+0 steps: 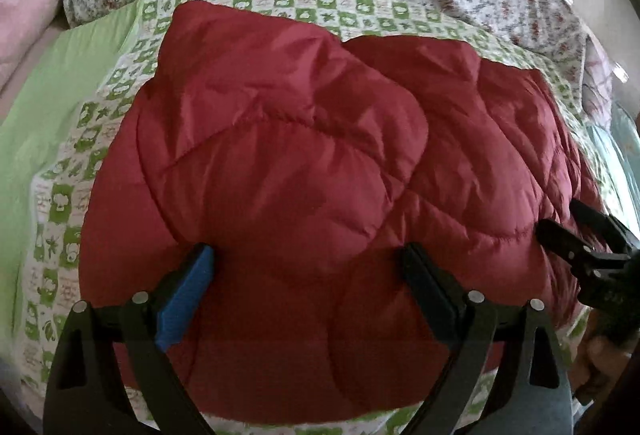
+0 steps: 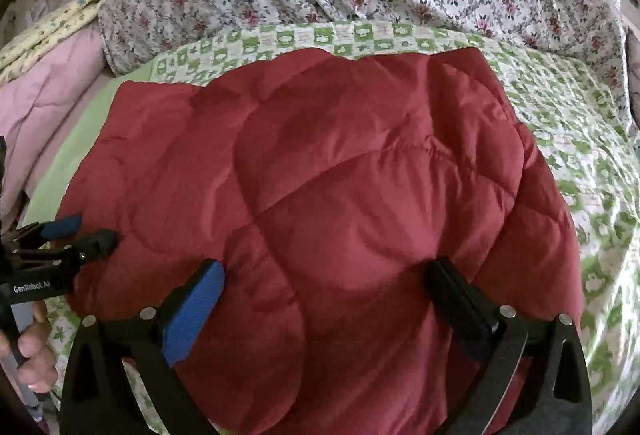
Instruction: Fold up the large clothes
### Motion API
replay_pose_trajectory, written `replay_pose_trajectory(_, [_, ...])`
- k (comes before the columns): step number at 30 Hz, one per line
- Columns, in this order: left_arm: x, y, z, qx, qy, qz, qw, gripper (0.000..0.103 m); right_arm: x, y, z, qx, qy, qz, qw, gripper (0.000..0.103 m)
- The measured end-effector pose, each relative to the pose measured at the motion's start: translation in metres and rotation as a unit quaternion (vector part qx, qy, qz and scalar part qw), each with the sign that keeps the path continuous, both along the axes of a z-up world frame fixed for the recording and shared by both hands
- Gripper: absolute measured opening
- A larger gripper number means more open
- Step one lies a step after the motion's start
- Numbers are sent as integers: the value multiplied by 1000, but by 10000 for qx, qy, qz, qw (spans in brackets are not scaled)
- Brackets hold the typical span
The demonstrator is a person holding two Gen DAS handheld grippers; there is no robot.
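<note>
Red quilted jacket (image 1: 320,163) lies just ahead of our wide-spread left gripper (image 1: 308,275) and right gripper (image 2: 328,283), long axis crosswise.

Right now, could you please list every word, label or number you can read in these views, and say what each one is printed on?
"GenRobot.AI": white lettering on the black body of the left hand-held gripper, seen in the right wrist view.
Small marks in the white squares of the green checkered sheet: too blurred to read.
Red quilted jacket: no text visible.
</note>
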State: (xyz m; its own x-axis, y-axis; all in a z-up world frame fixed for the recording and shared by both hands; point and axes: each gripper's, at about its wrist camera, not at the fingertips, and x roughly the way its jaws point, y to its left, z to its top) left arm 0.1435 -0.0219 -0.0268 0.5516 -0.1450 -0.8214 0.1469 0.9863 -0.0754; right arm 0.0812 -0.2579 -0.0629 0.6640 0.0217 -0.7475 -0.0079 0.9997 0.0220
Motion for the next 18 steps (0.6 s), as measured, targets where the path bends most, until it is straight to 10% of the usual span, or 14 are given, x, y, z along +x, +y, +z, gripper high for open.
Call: replay_pose_trajectory(18, [2, -6, -10, 221, -107, 504, 9984, 102, 5, -15, -10, -10, 41, 324, 9995, 103])
